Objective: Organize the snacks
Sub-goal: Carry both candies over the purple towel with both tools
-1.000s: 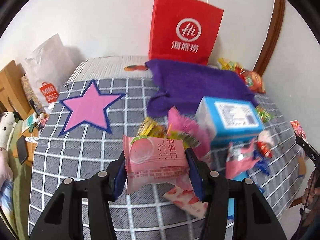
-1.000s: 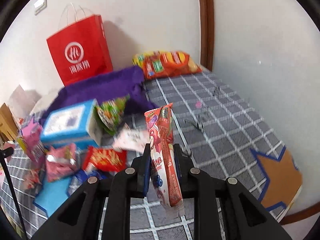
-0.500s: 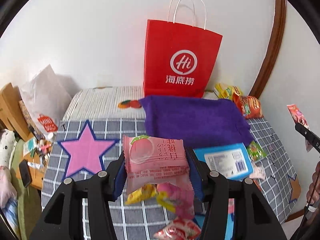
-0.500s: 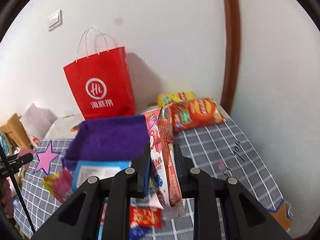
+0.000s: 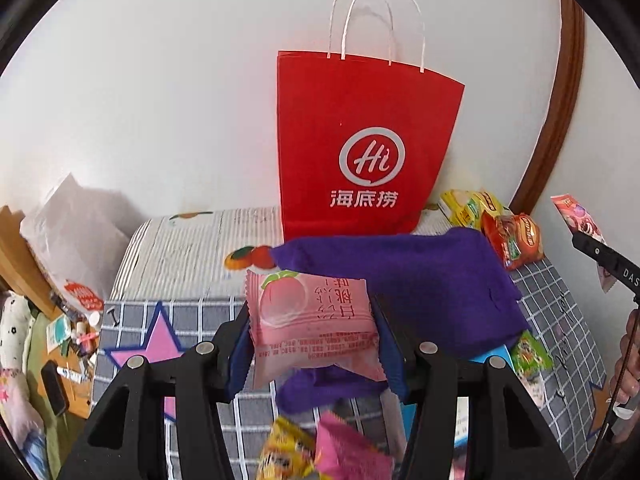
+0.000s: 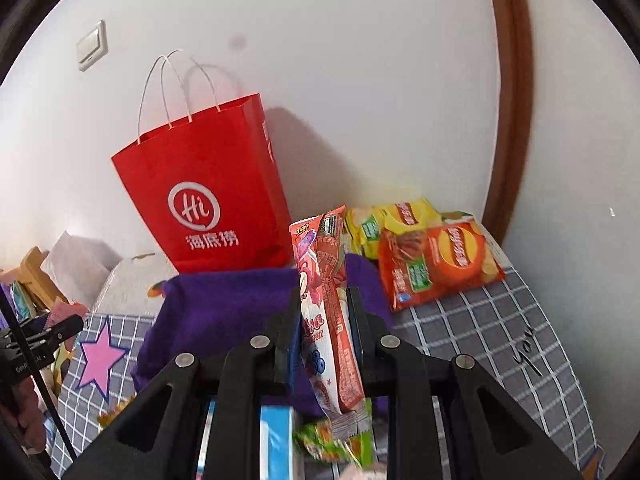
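Carrying two snacks at once, we work from the left side of the grey checked bed cover [image 5: 192, 316] to its right. Our left gripper [image 5: 314, 334] is clamped across a pink peach-printed foil snack packet [image 5: 310, 312], pads pressing both of its short edges, and the packet hangs in the air above the cover's middle, in front of the purple fleece cloth [image 5: 420, 276]. Beyond the cloth, at the bed's far edge against the wall, stands the tall red paper carrier bag with white cord handles [image 5: 364, 148], which we judge to be the target. Our right gripper [image 6: 324, 332] is squeezed tight on a long red-and-white wrapped snack stick [image 6: 326, 300], held upright and edge-on above the same cloth. Further right, orange and yellow crisp bags [image 6: 436, 260] lie at the far right corner.

To do this well, we should lift each packet clear of the bag's rim, keep the handles out of the way, and let go only once the packet is inside the mouth, one hand at a time.
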### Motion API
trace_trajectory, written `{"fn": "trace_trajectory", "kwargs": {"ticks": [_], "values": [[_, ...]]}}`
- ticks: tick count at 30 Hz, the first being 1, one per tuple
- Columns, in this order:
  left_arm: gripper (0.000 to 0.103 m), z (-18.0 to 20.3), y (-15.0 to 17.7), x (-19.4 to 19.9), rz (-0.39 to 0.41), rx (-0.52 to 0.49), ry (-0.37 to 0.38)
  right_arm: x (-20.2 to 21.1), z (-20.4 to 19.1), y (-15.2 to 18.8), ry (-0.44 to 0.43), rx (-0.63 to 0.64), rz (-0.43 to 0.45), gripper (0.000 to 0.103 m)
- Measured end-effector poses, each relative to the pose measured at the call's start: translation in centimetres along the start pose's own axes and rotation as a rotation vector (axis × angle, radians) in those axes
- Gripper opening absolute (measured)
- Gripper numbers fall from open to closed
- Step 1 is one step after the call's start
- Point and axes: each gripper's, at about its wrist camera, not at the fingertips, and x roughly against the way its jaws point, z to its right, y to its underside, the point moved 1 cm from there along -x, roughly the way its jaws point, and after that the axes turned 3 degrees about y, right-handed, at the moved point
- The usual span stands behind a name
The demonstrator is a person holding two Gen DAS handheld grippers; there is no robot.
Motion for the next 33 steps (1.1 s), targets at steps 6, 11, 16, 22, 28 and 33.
{"fn": "trace_trajectory", "kwargs": {"ticks": [6, 11, 16, 22, 28, 33], "values": [[0.052, 0.5, -1.7, -1.9, 0.007, 0.001, 0.015, -2.9, -0.9, -2.2, -0.034, -0.007, -0.017, 0.02], [0.052, 0.8, -2.8, -4.1, -0.001, 0.035, 0.055, -5.1, -2.0, -3.5, -0.064, -0.004, -0.028, 0.02], [0.052, 1.8, -3.6, -6.9, -0.022, 0.039, 0.084, -7.2, -2.3, -3.3, -0.089, -0.003, -0.022, 0.02], [0.052, 1.9, -3.5, -9.4, -0.026, 0.04, 0.07, -10.4, -1.9, -2.8, -0.047, 0.021, -0.057, 0.02], [0.052, 1.2, -2.6, -12.0, -0.094, 0.054, 0.062, -12.9, -1.6, -1.6, -0.052, 0.05, -0.154, 0.02], [0.052, 0.5, -2.4, -12.8, -0.116, 0.064, 0.037, -14.8, -2.0, -0.4, -0.061, 0.086, -0.219, 0.021]]}}
